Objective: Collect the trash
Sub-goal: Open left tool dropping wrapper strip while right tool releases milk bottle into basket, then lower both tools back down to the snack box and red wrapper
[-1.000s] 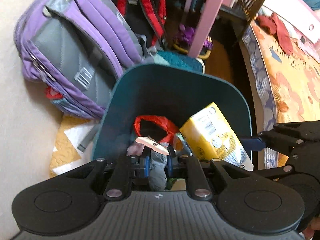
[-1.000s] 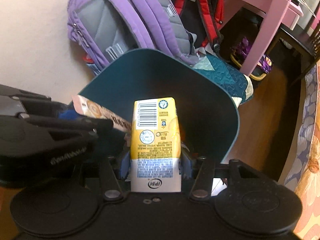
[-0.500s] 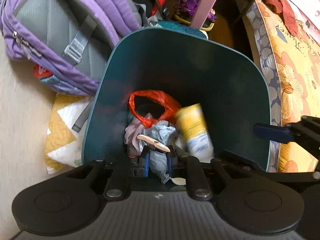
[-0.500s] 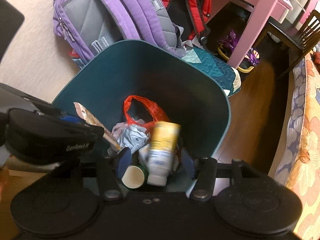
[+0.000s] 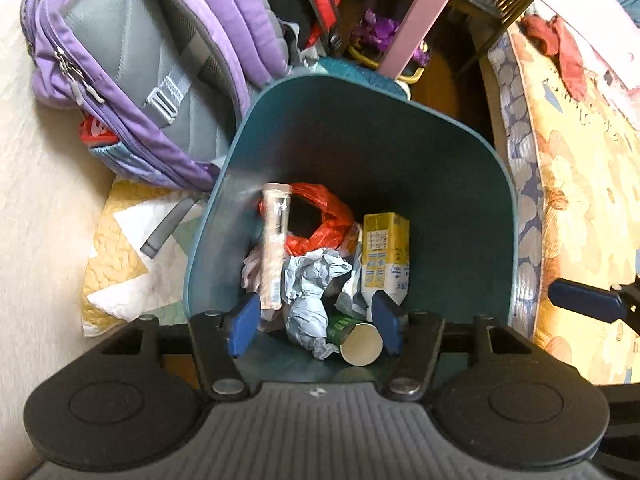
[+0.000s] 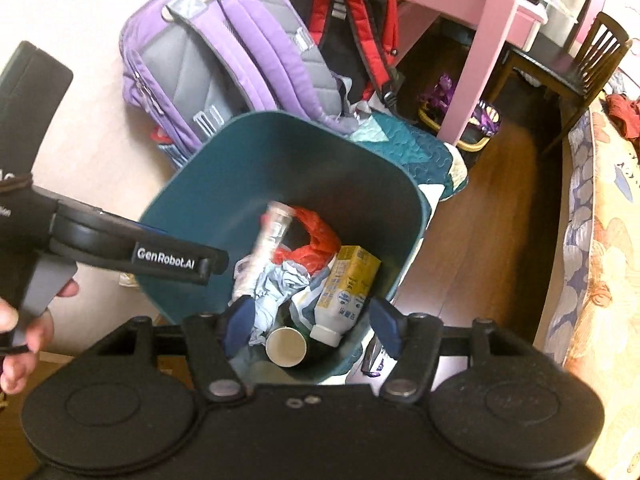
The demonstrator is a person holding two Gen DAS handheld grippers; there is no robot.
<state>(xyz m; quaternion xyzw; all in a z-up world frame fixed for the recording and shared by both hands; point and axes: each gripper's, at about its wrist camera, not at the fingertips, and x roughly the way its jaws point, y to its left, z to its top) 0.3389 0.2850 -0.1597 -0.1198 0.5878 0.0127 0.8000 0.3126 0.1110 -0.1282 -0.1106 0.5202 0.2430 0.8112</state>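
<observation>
Both grippers hang over the mouth of the teal bin; the left gripper has its blue fingers spread wide with nothing between them, and the right gripper is likewise spread wide and empty; the right gripper's blue finger also shows at the right edge of the left wrist view, just outside the bin rim.

The trash lies inside the bin: a silvery wrapper leans against the left inner wall, blurred in the right wrist view; a red plastic bag sits behind it; a yellow carton rests toward the right wall; crumpled pale paper fills the middle; a green paper cup lies on its side at the near edge, mouth toward the camera.

The far and right inner walls are bare above the pile. Around the rim it is crowded: a purple backpack presses against the far-left edge, a red backpack stands behind it, a pink table leg stands beyond, and a patterned quilt lies under the left side.
</observation>
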